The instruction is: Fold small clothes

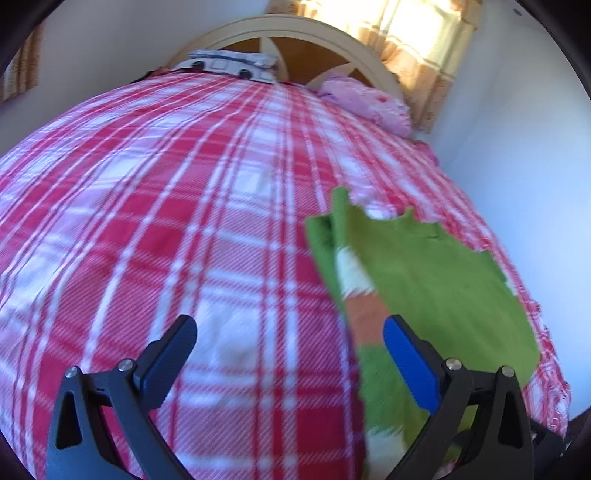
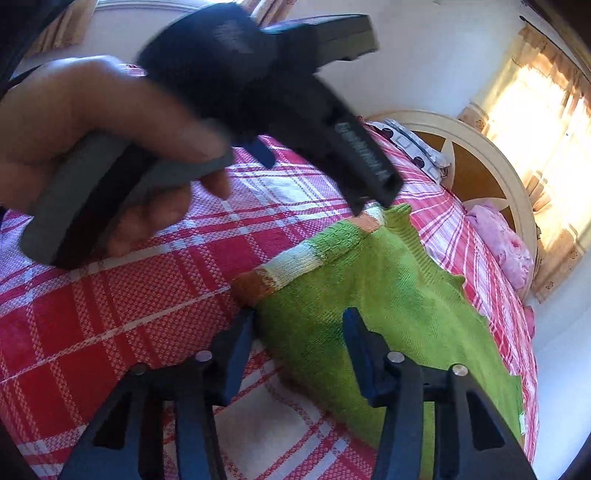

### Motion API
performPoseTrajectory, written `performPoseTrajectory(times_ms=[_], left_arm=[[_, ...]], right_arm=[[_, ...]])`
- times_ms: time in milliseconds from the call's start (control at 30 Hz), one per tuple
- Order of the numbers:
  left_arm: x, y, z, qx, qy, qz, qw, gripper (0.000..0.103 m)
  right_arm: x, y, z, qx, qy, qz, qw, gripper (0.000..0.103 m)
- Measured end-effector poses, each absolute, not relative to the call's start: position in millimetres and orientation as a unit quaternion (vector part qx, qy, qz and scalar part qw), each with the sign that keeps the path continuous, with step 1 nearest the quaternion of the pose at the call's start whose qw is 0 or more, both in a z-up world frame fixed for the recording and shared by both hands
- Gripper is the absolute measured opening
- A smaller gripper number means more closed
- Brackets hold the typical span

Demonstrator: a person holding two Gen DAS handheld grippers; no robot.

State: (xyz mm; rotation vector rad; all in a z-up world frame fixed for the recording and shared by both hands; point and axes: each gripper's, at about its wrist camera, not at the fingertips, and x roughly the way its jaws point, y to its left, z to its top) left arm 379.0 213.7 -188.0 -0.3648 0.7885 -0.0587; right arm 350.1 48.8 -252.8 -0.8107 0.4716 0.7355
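Note:
A green knitted garment with a white-and-orange striped sleeve lies on the bed near its right edge, one flap folded over. My left gripper stands wide open above the bedspread, with its right finger over the striped sleeve and nothing held. In the right wrist view a hand carries that left gripper above the sleeve's end. My right gripper hangs low over the garment's near left edge, jaws partly apart. Green knit lies between its fingers, and the pads do not press on it.
A red-and-white plaid bedspread covers the bed. At the head stand a cream headboard, a patterned pillow and a pink bundle of cloth. A white wall runs close along the bed's right side, beside a curtained window.

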Motion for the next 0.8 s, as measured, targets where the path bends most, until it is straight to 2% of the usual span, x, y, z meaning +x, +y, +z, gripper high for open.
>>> performPoseTrajectory(times_ms=[267, 333, 400, 433, 467, 600, 667, 700, 733, 767, 800], left_arm=[[425, 207, -188, -0.2, 0.392, -0.083, 0.894, 0.102], [436, 205, -191, -0.204, 0.397, -0.088, 0.89, 0.092], [447, 202, -196, -0.206, 0.41, -0.091, 0.884, 0.087], [450, 201, -198, -0.208, 0.413, -0.092, 0.882, 0.079], [456, 200, -200, -0.209, 0.418, -0.098, 0.879, 0.076], [466, 194, -201, -0.196, 0.425, -0.104, 0.877, 0.074], [471, 197, -202, -0.198, 0.43, -0.107, 0.874, 0.063], [473, 199, -203, -0.202, 0.432, -0.111, 0.872, 0.041], [476, 202, -205, -0.207, 0.437, -0.113, 0.868, 0.019], [478, 207, -208, -0.225, 0.442, -0.121, 0.86, 0.019], [479, 211, -210, -0.24, 0.443, -0.126, 0.855, 0.016]], right_arm=[[355, 44, -252, -0.361, 0.236, 0.354, 0.83, 0.049], [353, 45, -254, -0.365, 0.231, 0.351, 0.831, 0.049], [351, 47, -255, -0.374, 0.223, 0.346, 0.831, 0.049], [349, 48, -255, -0.378, 0.219, 0.343, 0.832, 0.049], [346, 49, -256, -0.382, 0.215, 0.34, 0.832, 0.049], [342, 49, -255, -0.383, 0.21, 0.338, 0.834, 0.049], [334, 51, -254, -0.386, 0.208, 0.334, 0.834, 0.045], [330, 52, -254, -0.39, 0.207, 0.336, 0.832, 0.039], [330, 53, -255, -0.393, 0.208, 0.338, 0.829, 0.028], [328, 54, -255, -0.396, 0.208, 0.34, 0.827, 0.02], [327, 54, -254, -0.395, 0.207, 0.341, 0.827, 0.018]])
